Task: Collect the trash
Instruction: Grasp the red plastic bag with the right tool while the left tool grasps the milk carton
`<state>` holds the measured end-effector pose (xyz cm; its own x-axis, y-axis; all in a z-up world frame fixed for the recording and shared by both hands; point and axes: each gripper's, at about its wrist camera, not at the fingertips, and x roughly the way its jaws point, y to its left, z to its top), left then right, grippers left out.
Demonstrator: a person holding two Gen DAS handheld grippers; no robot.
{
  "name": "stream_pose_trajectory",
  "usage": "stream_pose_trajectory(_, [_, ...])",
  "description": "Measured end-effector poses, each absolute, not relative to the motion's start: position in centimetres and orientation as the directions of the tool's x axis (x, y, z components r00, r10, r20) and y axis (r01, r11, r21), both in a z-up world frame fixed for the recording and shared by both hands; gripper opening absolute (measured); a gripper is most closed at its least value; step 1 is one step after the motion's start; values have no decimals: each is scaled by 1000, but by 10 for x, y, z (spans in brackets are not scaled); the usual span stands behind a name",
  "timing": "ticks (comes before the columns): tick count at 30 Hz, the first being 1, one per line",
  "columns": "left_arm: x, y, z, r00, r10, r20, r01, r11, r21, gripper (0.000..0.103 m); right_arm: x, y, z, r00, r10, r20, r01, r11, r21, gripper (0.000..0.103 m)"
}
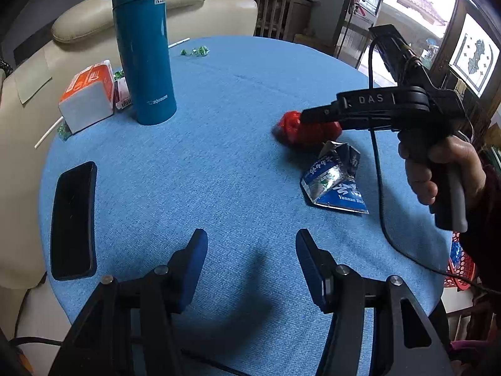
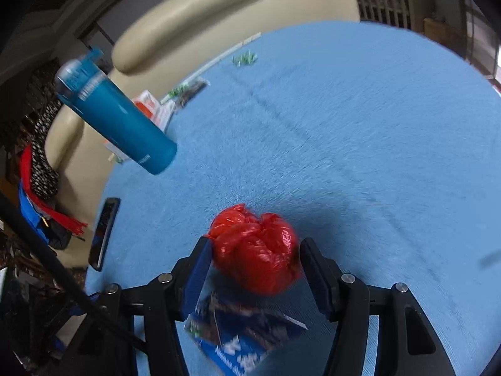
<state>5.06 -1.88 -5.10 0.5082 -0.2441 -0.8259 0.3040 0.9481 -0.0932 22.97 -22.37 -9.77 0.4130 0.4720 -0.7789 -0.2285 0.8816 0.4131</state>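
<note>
A crumpled red plastic bag (image 2: 255,250) lies on the blue round table (image 1: 219,156). My right gripper (image 2: 253,250) is open with the bag between its fingers; both pads touch or nearly touch it. In the left wrist view the right gripper (image 1: 308,116) covers part of the red bag (image 1: 291,128). A torn blue foil packet (image 1: 336,181) lies beside the bag and shows under the right gripper (image 2: 244,341). Green candy wrappers (image 1: 195,51) lie at the far edge. My left gripper (image 1: 250,266) is open and empty above the near table.
A teal thermos (image 1: 144,53) stands at the left, with an orange-and-white carton (image 1: 89,95) and a white straw (image 1: 47,134) beside it. A black phone (image 1: 74,221) lies near the left edge. A cream sofa (image 1: 156,9) is behind. A red basket (image 1: 460,269) sits off the right edge.
</note>
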Motion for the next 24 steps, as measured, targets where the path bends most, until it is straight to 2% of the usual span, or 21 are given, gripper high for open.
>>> stream_pose_trajectory(5, [62,-36,-51,496,-265,-827,344,934,-93,60,224,-230,-94,454,460,-763,-215,888,407,53])
stream_pose_trajectory(8, [71,-54,-52,488,-276,-828,378,922,-84,61,216,-255,-87,500,454,-737,-172,887,430,52])
stream_pose_trajectory(11, [86,-74,-54,467,-299,-832,410,907,-96,66,202,-287,-82,542,451,-709,-121,877,465,52])
stream_pose_trajectory(24, [151,-123,-83,301,-408,-862,493,840,-226,65,87,-399,-84,618,370,-694,30,871,491,52])
